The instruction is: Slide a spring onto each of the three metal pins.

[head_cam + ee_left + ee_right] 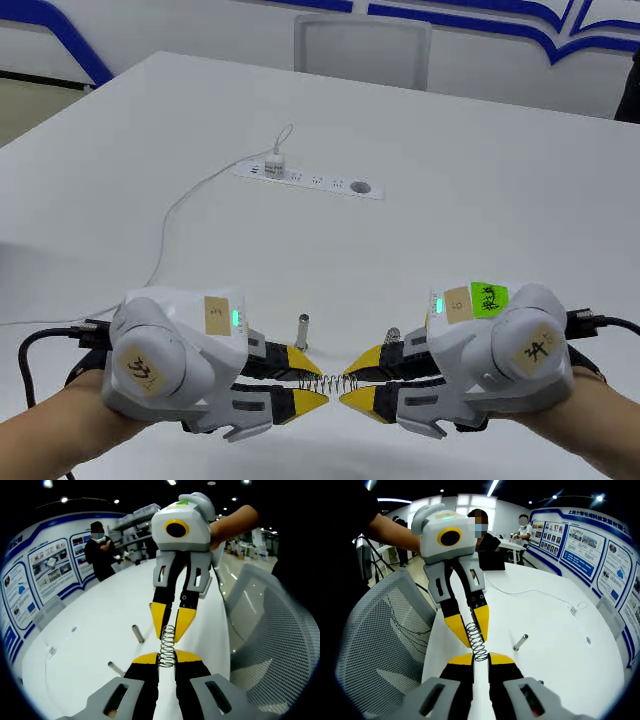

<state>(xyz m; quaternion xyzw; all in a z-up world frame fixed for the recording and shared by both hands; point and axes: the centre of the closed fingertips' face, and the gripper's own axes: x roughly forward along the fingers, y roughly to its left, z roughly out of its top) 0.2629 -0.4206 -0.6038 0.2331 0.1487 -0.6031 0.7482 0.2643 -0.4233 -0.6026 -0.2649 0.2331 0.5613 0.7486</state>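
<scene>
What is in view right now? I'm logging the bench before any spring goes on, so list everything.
spring: one, silver, in the air between the two gripper tips
pins: two seen, grey metal, standing on the table just beyond the spring; one is partly hidden
power strip: one, white, mid-table
plug: one, white, in the strip's left end, with its cable trailing left
table: one, white
chair: one, grey, at the far edge
left hand-held gripper: white with yellow tips, shut on the spring
right hand-held gripper: same colours, shut on the spring
forearms: two, bottom corners
</scene>
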